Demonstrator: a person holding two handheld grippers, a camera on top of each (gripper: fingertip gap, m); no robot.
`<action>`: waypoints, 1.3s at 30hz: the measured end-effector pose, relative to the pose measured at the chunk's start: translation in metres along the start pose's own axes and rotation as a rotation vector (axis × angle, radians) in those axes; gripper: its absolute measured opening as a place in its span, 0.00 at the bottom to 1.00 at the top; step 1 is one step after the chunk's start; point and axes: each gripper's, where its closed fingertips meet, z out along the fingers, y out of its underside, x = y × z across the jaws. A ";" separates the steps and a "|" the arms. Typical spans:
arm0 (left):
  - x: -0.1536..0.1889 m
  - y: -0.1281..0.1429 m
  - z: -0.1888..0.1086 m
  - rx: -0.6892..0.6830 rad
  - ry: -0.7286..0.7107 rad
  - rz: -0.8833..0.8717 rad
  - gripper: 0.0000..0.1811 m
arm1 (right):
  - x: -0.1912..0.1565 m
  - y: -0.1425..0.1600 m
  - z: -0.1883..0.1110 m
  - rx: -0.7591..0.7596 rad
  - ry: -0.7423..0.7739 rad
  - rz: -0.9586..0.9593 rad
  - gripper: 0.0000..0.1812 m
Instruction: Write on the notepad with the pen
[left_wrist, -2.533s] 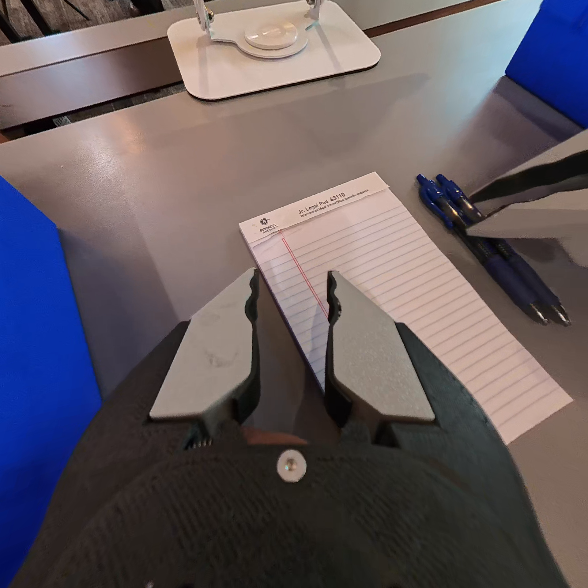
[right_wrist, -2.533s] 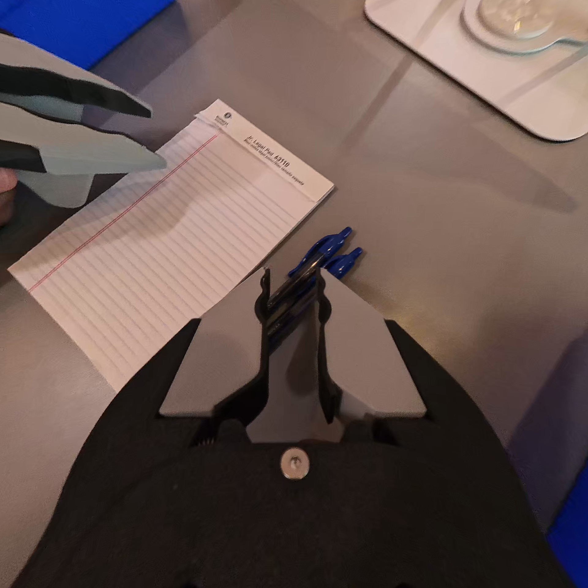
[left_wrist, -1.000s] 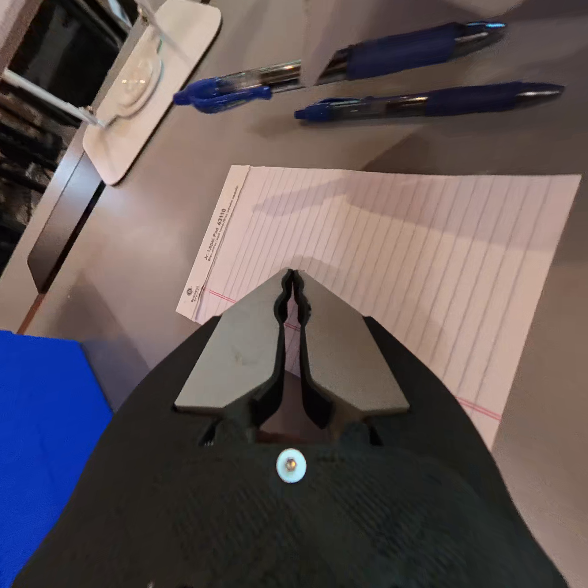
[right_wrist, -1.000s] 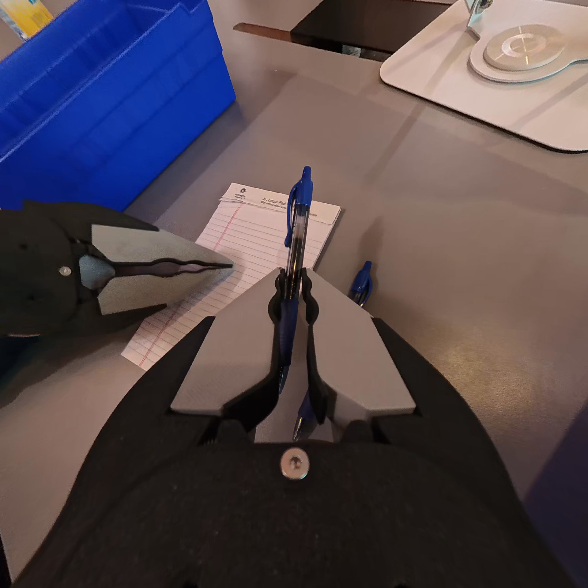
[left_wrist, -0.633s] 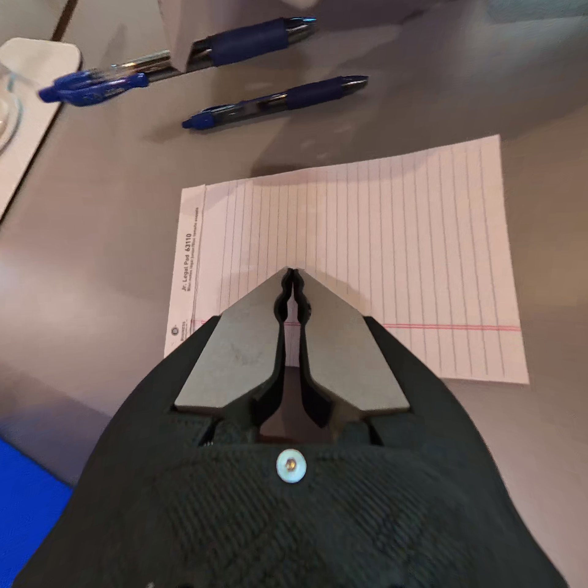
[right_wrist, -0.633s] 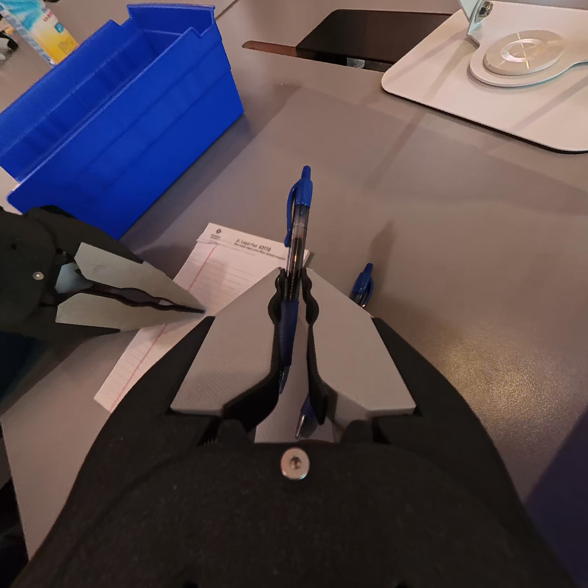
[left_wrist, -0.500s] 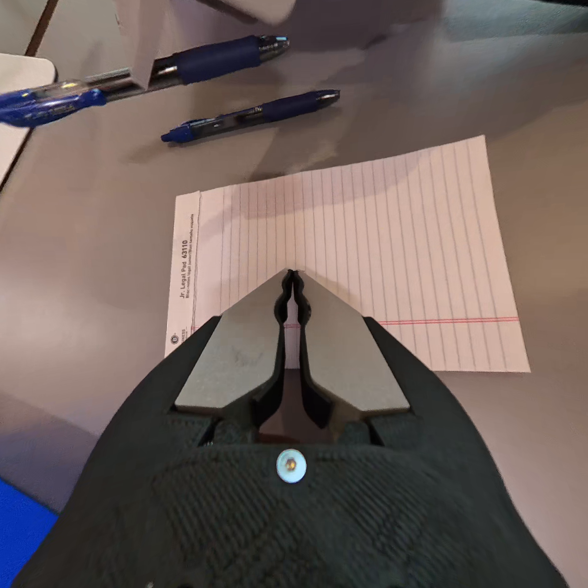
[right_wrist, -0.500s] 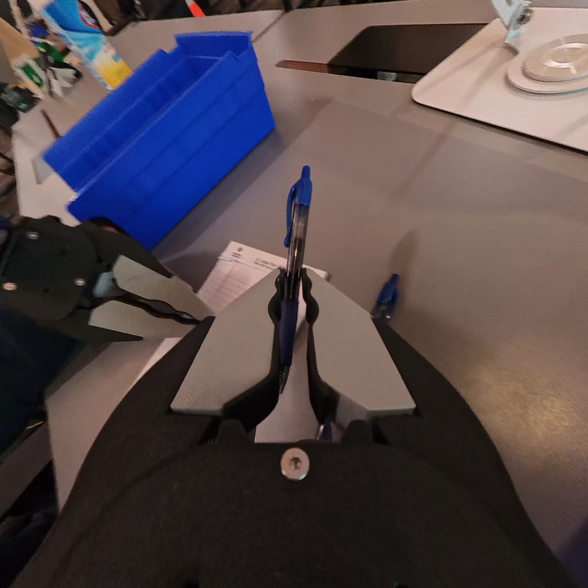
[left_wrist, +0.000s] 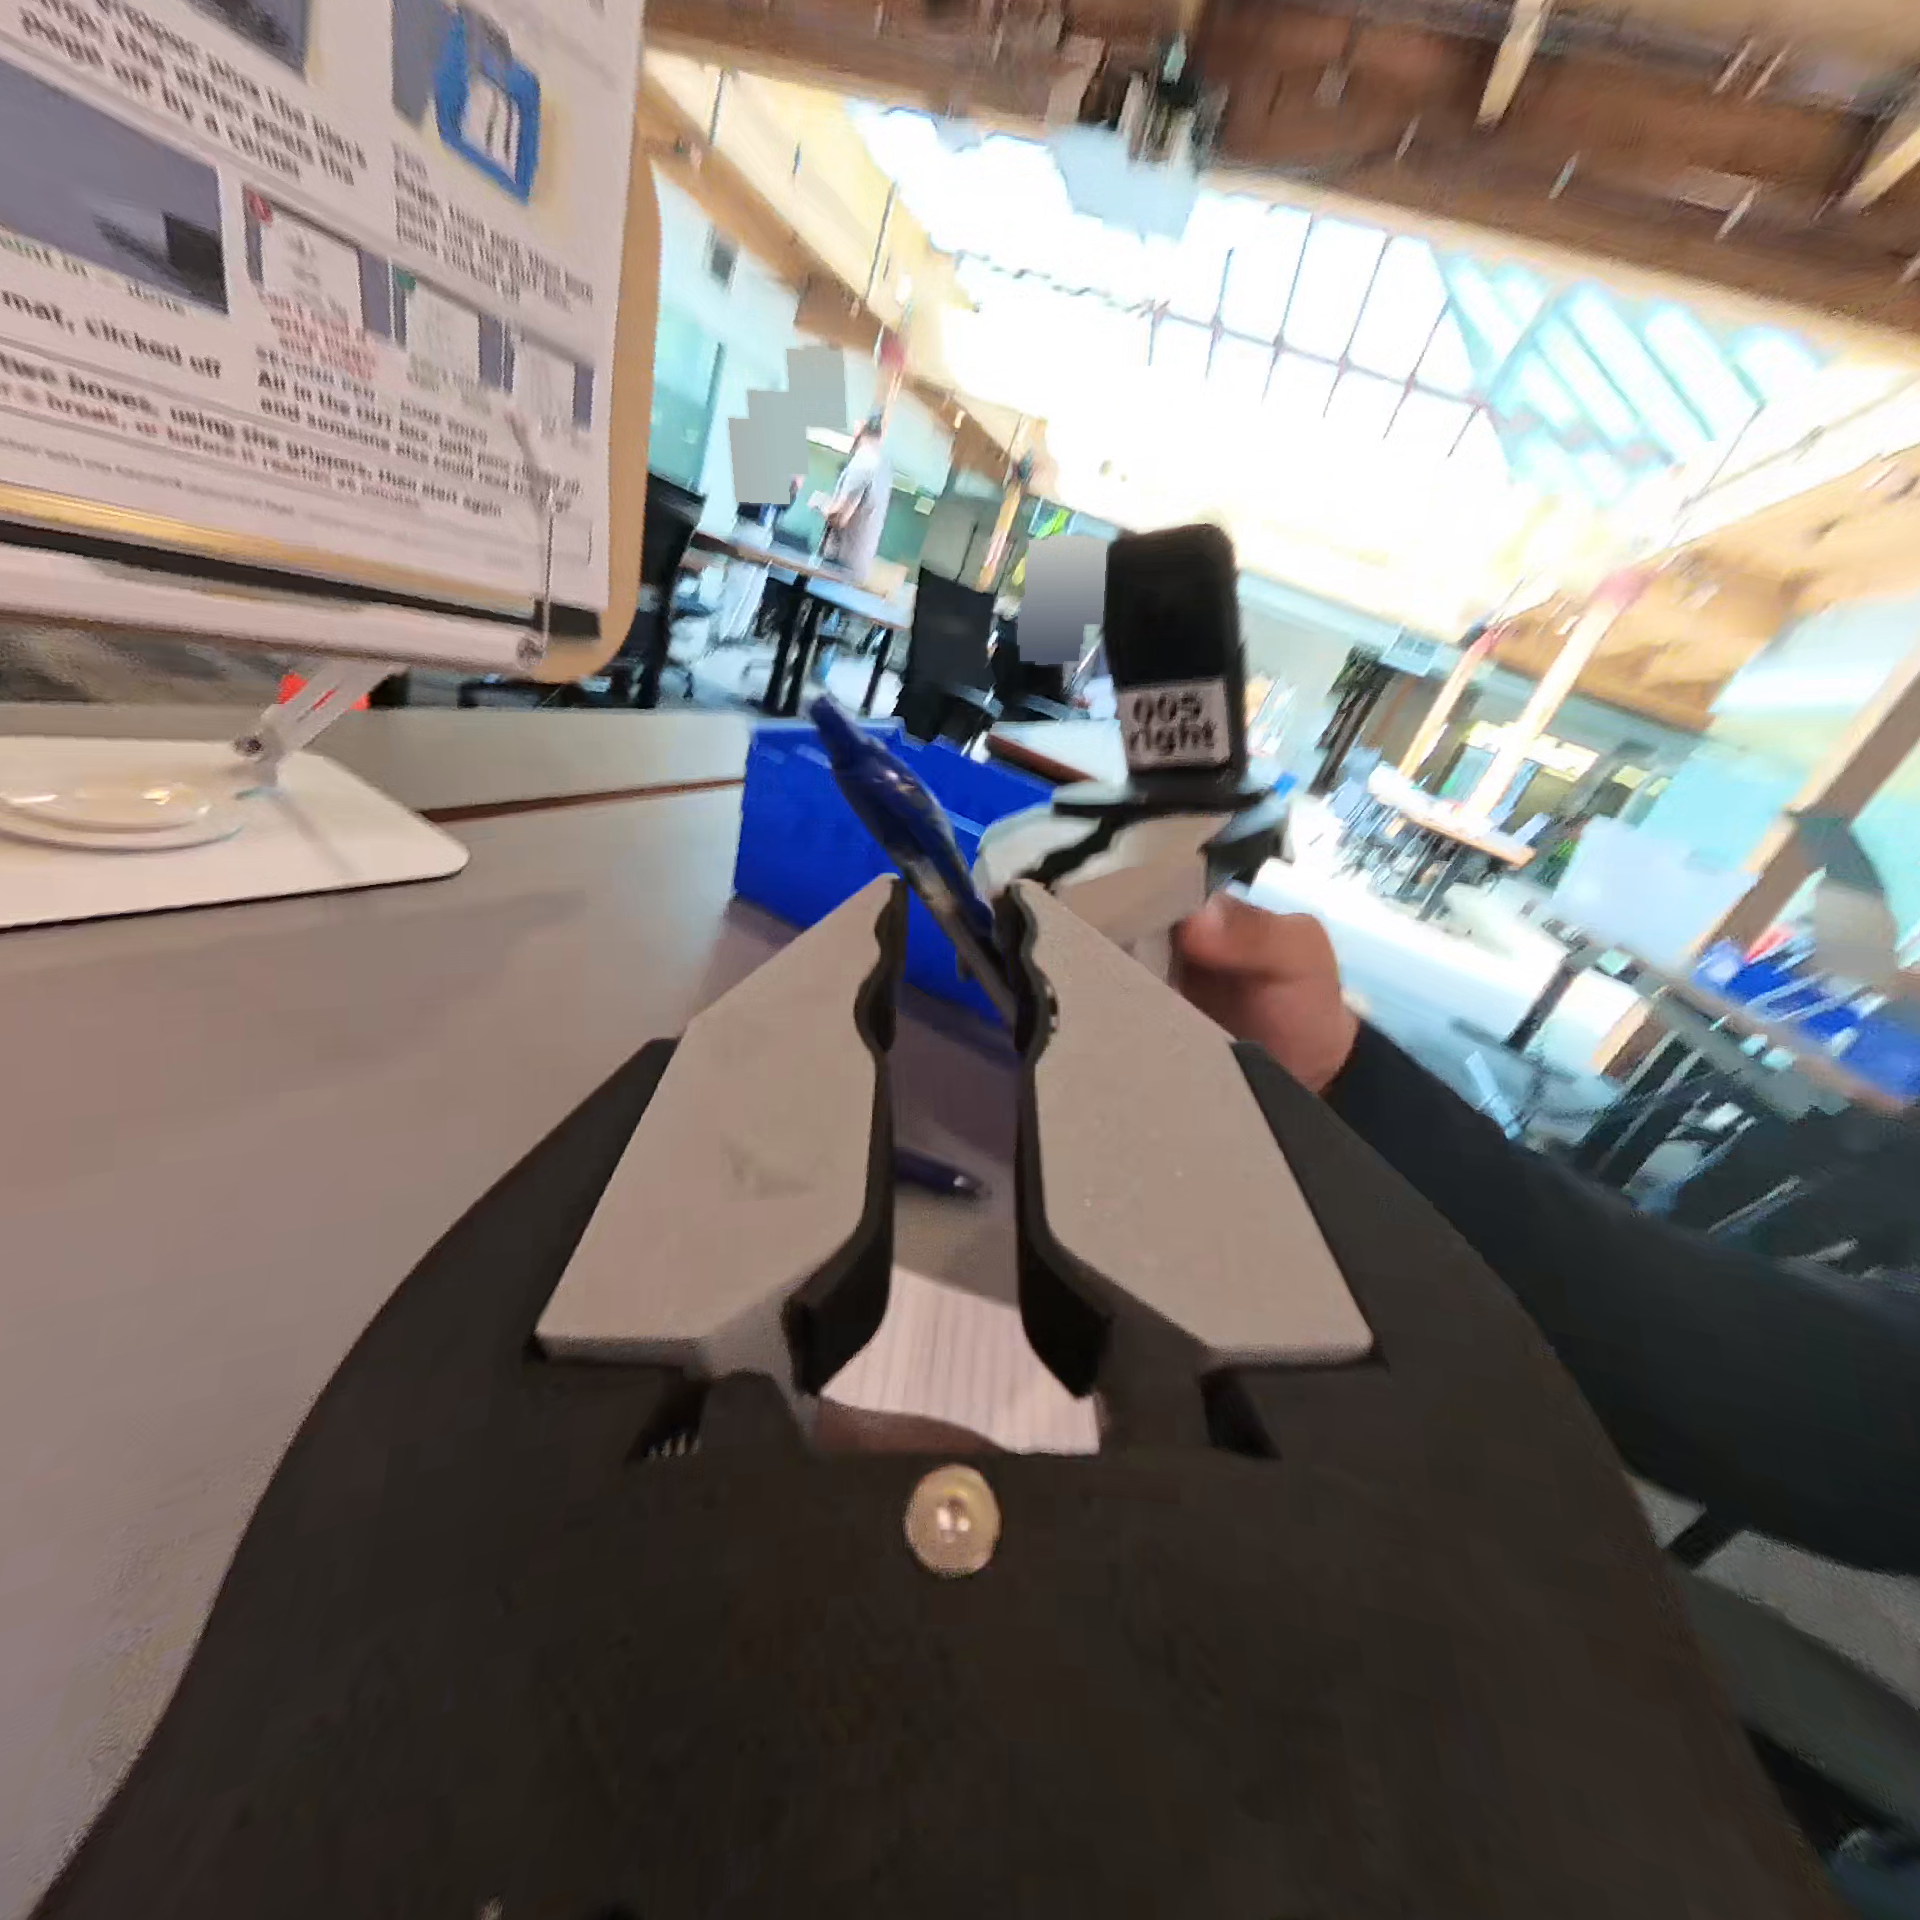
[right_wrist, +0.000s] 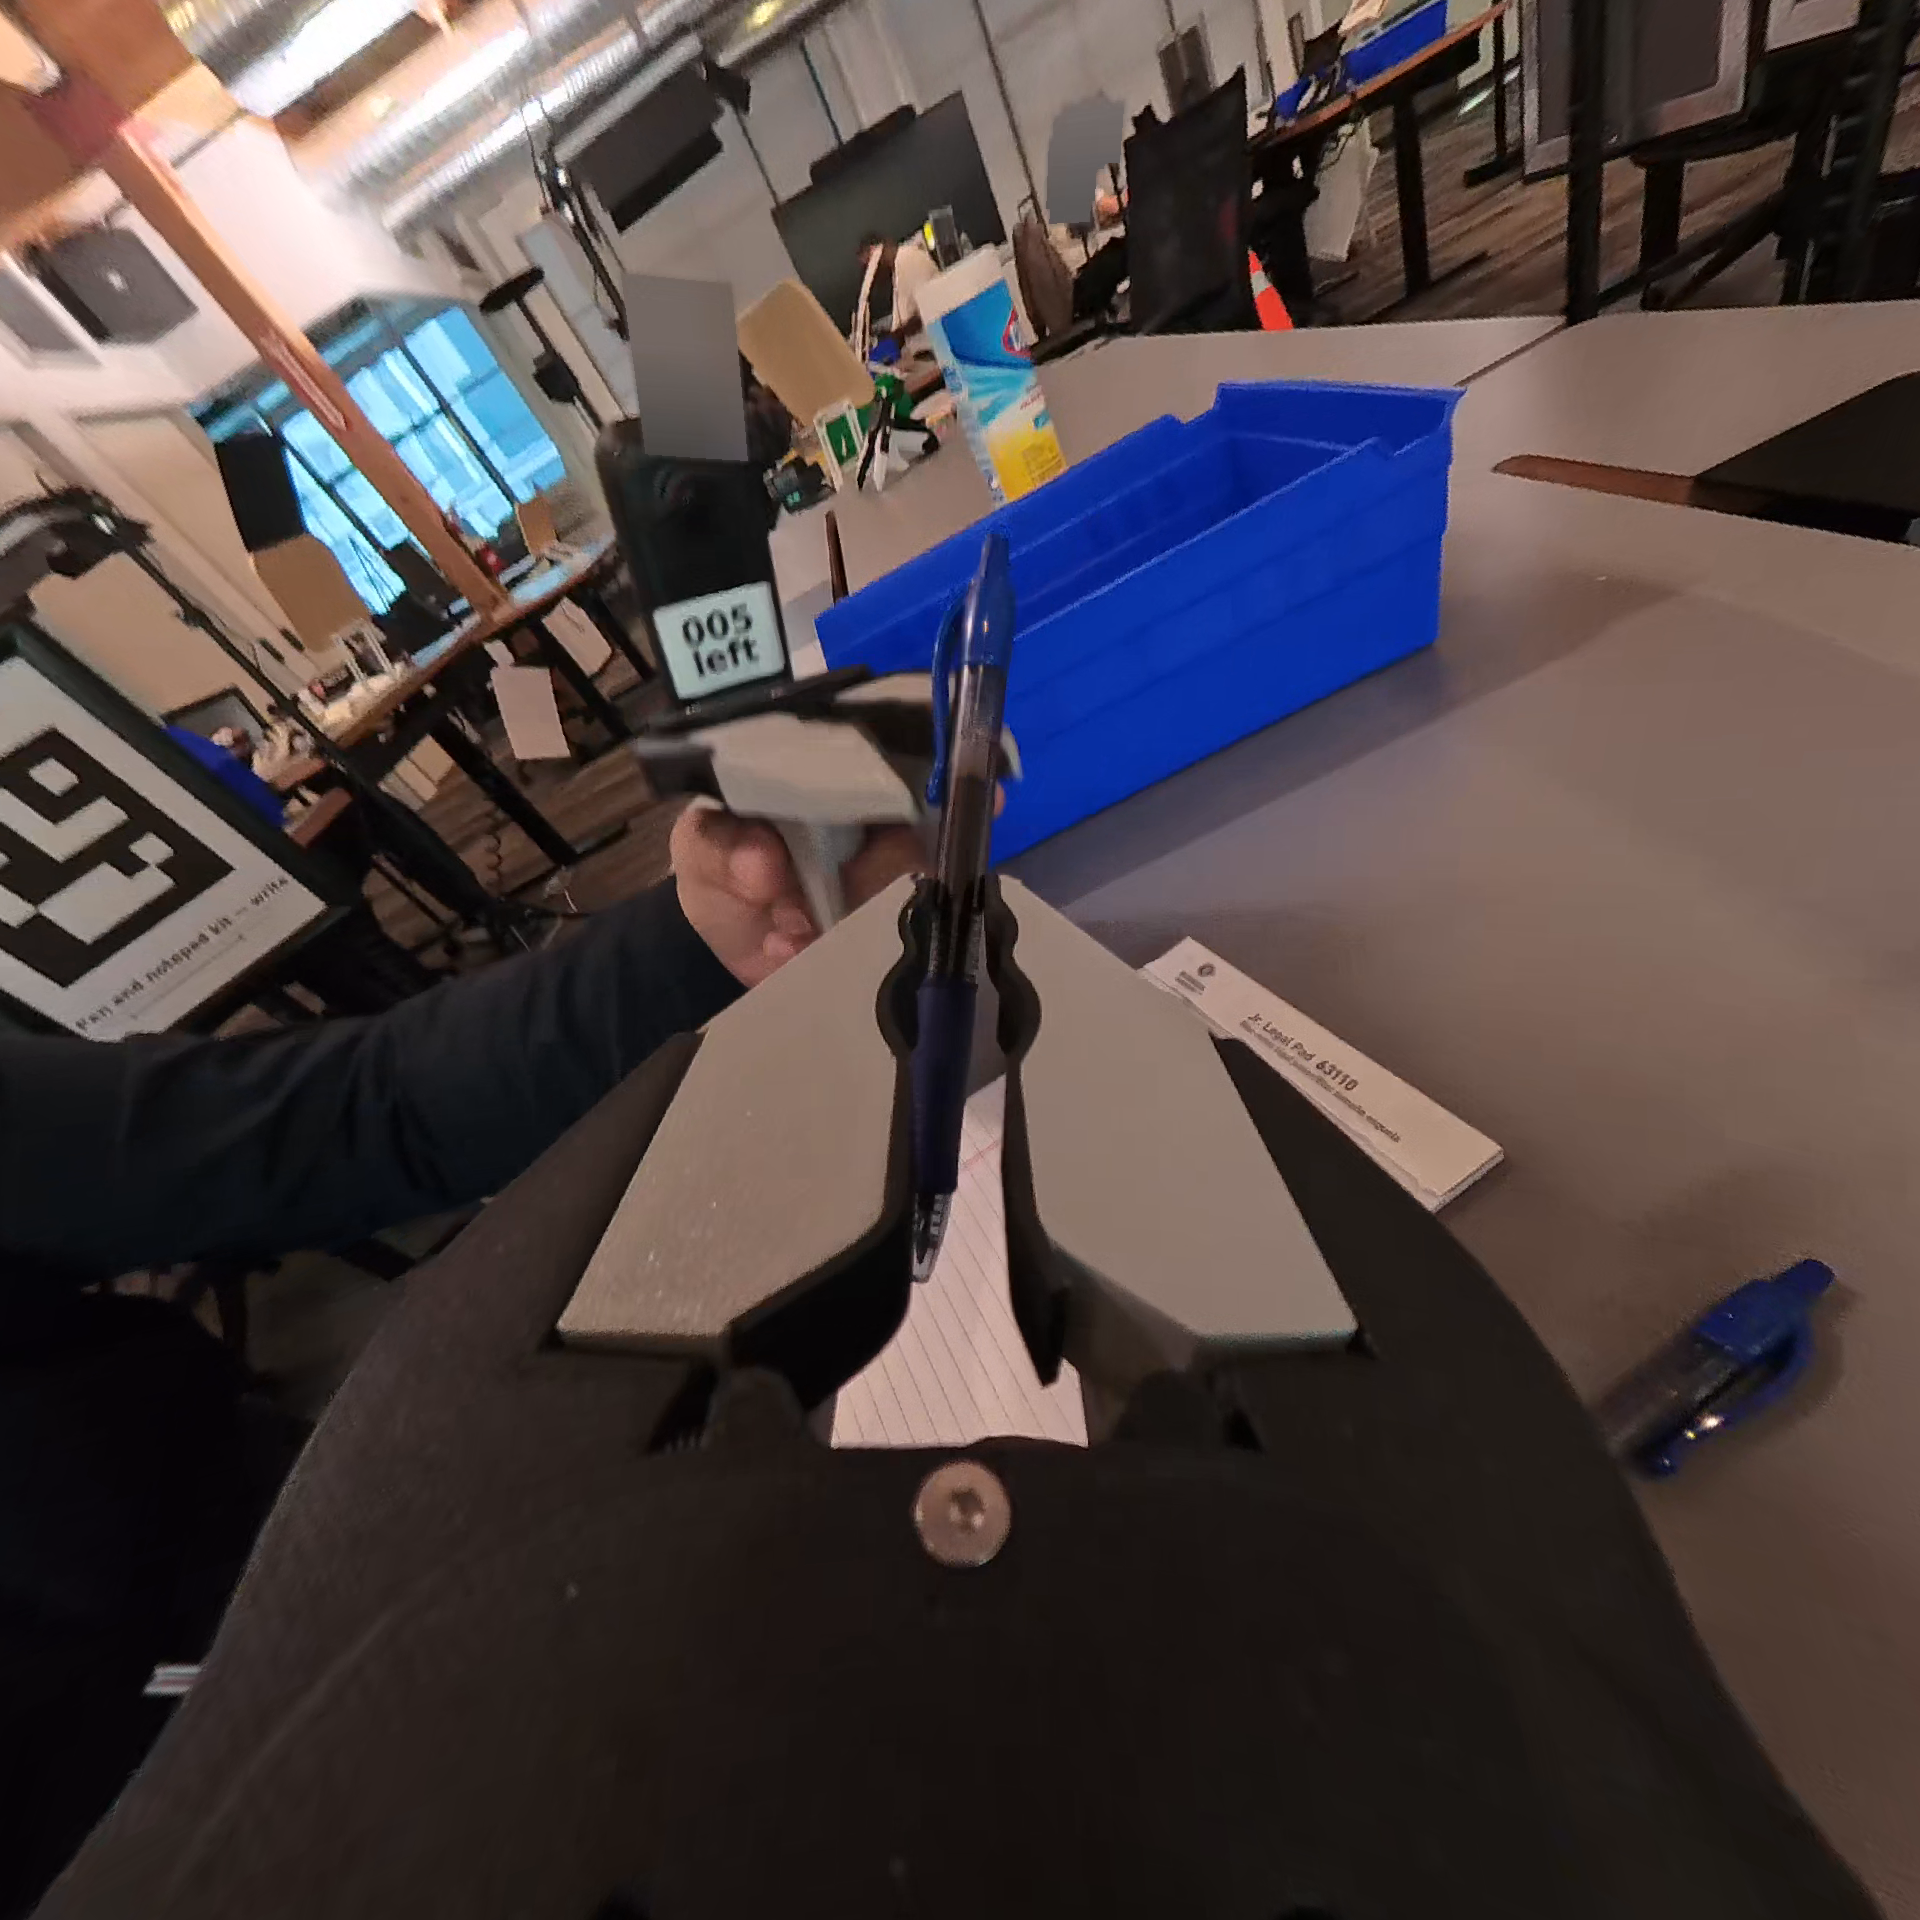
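The right tongs (right_wrist: 956, 930) are clamping a blue pen (right_wrist: 961, 727) by its grip, its clip end pointing up and away and its tip pointing back between the fingers. The left tongs (left_wrist: 951, 935) are standing narrowly parted, with the pen's upper barrel passing between their tips and lying against the right-hand finger. Both are hovering above the grey table (right_wrist: 1558, 831), which is lying bare and wide to the right of the right tongs. A blue bin (right_wrist: 1195, 623) is sitting on the table's far side, well apart from the notepad (right_wrist: 1330, 1081), which is lying flat directly under both tongs, its bound edge facing the bin. A second pen (right_wrist: 1714, 1361) is lying on the table near the notepad's bound end, apart from it. The right wrist view is showing the left hand (right_wrist: 738, 883) gripping its handle and a wipes tub (right_wrist: 987, 384) behind the bin. Only the left wrist view is showing the white stand base (left_wrist: 208, 831) at the table's far left, the printed board (left_wrist: 291, 260) above it, and the right hand (left_wrist: 1257, 977); there the notepad is appearing only as a sliver between the fingers.
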 end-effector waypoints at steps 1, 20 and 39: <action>0.000 -0.006 -0.003 0.031 0.009 -0.026 0.08 | -0.002 0.002 0.002 -0.015 0.001 -0.017 0.03; 0.018 0.018 -0.002 -0.135 0.103 0.051 0.05 | -0.013 0.031 0.028 -0.181 0.035 -0.192 0.04; 0.042 0.020 -0.007 -0.167 0.250 0.014 0.07 | -0.030 0.043 0.036 -0.210 -0.069 -0.274 0.03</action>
